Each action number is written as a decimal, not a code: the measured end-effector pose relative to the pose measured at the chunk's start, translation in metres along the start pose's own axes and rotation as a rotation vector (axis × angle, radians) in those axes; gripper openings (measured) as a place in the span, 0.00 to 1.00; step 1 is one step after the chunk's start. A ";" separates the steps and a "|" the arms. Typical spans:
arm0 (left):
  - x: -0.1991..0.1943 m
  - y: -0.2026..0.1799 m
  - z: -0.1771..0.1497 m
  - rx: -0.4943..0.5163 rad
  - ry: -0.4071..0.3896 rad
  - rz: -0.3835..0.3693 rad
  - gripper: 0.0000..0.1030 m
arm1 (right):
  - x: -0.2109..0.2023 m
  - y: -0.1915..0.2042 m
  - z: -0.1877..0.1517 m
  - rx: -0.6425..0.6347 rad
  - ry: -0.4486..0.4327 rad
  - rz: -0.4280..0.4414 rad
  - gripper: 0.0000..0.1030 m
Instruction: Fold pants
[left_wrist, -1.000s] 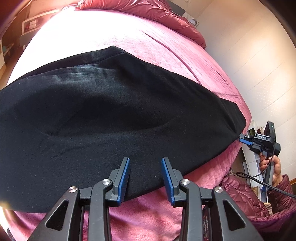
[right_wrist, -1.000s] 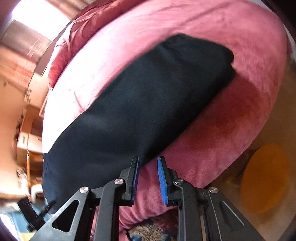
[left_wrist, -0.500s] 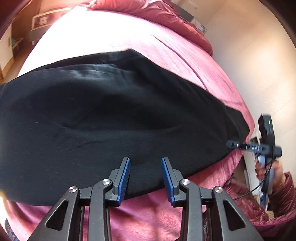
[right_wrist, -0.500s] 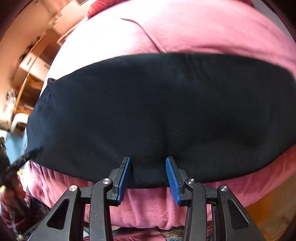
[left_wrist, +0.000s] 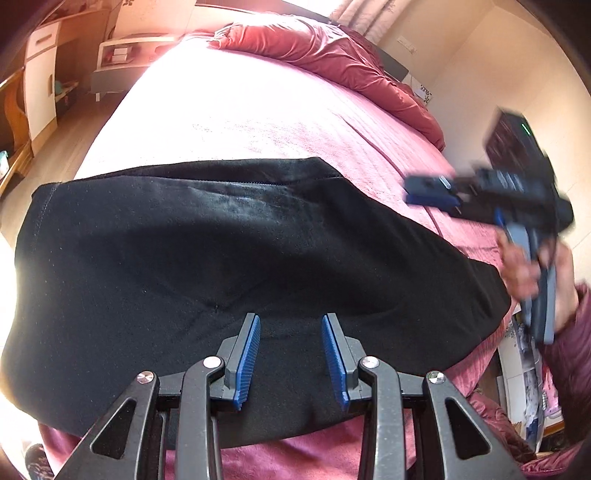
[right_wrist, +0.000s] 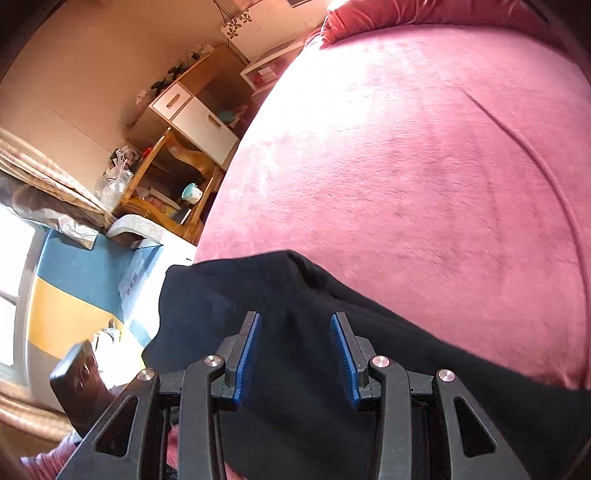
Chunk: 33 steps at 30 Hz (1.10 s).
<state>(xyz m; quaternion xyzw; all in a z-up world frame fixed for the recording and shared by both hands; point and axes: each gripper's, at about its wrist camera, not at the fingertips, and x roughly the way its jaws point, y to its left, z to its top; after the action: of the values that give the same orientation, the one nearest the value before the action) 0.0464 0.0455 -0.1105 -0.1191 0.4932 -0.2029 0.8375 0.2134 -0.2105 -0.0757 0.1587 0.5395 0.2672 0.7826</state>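
Observation:
The black pants (left_wrist: 229, 258) lie folded lengthwise across the near edge of the pink bed (left_wrist: 258, 110). My left gripper (left_wrist: 291, 321) is open and empty, its jaws just above the pants' near edge around the middle. My right gripper (right_wrist: 295, 317) is open and empty over one end of the pants (right_wrist: 295, 295). In the left wrist view the right gripper (left_wrist: 428, 190) shows blurred, raised above the bed beyond the pants' right end, with the hand holding it.
A rumpled red duvet (left_wrist: 332, 55) lies at the far end of the bed. A wooden cabinet and shelves (right_wrist: 184, 122) stand beside the bed, with a blue and yellow floor mat (right_wrist: 74, 288) below. The other gripper's body (right_wrist: 77, 380) shows low left in the right wrist view.
The left gripper has moved forward over the pants' near edge. The right gripper has risen and swung from the pants' long edge toward one end.

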 end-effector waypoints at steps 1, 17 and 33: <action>-0.001 0.003 0.002 0.004 0.002 0.000 0.34 | 0.007 0.002 0.010 0.001 0.014 -0.014 0.40; 0.015 0.032 0.012 -0.066 0.028 0.002 0.34 | 0.097 0.030 0.041 -0.228 0.196 -0.033 0.06; -0.017 0.067 0.024 -0.215 -0.003 0.057 0.44 | 0.054 0.016 0.025 -0.110 0.006 -0.210 0.39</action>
<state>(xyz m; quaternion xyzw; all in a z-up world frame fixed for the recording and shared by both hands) 0.0749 0.1130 -0.1129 -0.1945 0.5142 -0.1247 0.8259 0.2477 -0.1648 -0.0983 0.0574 0.5402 0.2135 0.8120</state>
